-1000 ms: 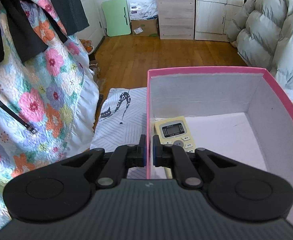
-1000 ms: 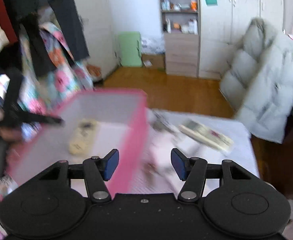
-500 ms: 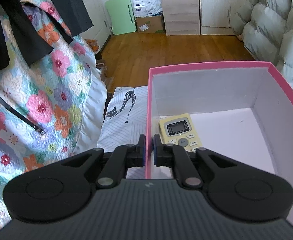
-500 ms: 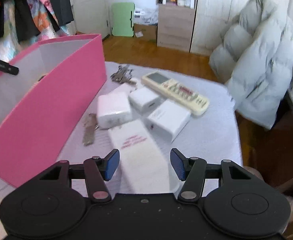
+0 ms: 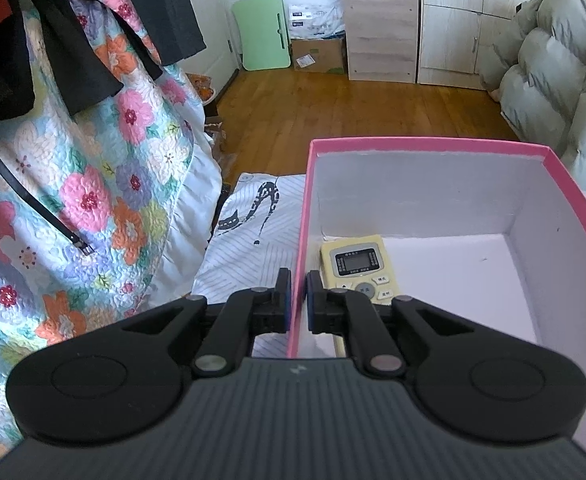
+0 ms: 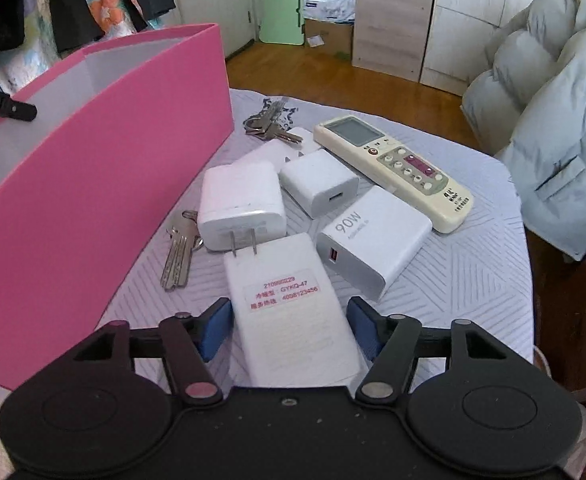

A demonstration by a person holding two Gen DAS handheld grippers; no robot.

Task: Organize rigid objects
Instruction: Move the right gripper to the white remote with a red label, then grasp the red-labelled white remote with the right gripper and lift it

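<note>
1. Left gripper is clamped on the left wall of the pink box, one finger outside, one inside, steadying it.
2. Inside the box: one yellow remote flat on the floor, tucked against that wall, just ahead of the inner finger.
3. Right gripper is wide open and holds nothing; the white flat device with a red-print label lies between its fingers, and any pad contact is not clear.
4. Key relation: the device's long axis runs straight ahead along the fingers, so closing should grip its long sides. Right gripper is the nearer one.
5. Box sits to the left of the device, near.
6. Still on the patterned cloth: three white chargers, a cream remote, two key bunches.
</note>
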